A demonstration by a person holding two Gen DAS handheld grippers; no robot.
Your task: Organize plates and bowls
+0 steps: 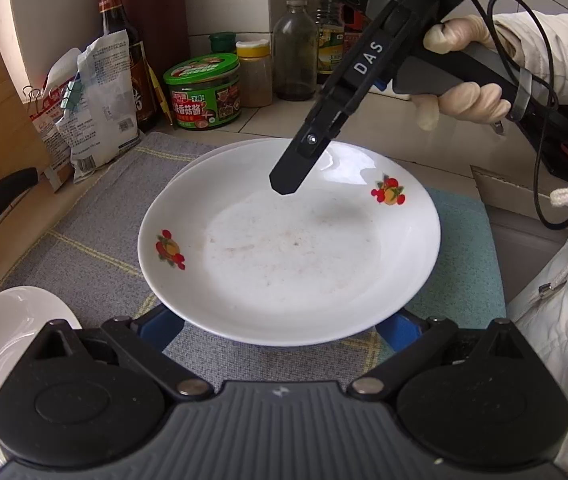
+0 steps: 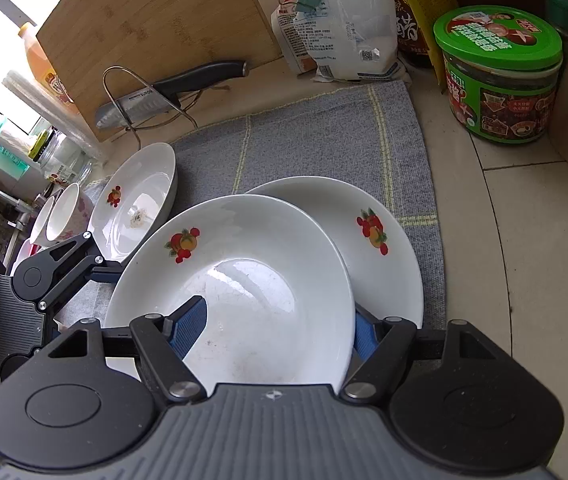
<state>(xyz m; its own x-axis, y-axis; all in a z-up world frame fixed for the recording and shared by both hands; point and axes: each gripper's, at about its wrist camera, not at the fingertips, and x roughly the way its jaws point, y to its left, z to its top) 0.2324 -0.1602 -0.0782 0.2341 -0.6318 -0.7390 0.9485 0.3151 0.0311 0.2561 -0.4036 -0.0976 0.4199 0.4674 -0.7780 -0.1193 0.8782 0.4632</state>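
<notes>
A white plate [image 1: 284,248] [image 2: 244,272] with fruit prints lies partly over a second, matching plate [image 1: 212,150] [image 2: 387,248] on a grey cloth [image 2: 303,140]. My left gripper [image 1: 280,326] is open, and both blue fingers reach under the top plate's near rim. Seen from the right wrist, one left finger [image 2: 104,274] slips under that rim. My right gripper [image 2: 278,328] straddles the far rim with its jaws wide apart: one pad [image 2: 192,328] over the plate's inside, the other [image 2: 363,336] behind and below the rim. Its upper finger [image 1: 287,172] hangs over the plate.
A third plate [image 2: 140,196] [image 1: 4,340] and small bowls [image 2: 64,216] stand left of the cloth. A knife [image 2: 172,88] rests on a wire stand against a cutting board [image 2: 156,28]. A green-lidded jar [image 1: 204,92], bottles and bags line the back. A gloved hand [image 1: 463,100] holds the right gripper.
</notes>
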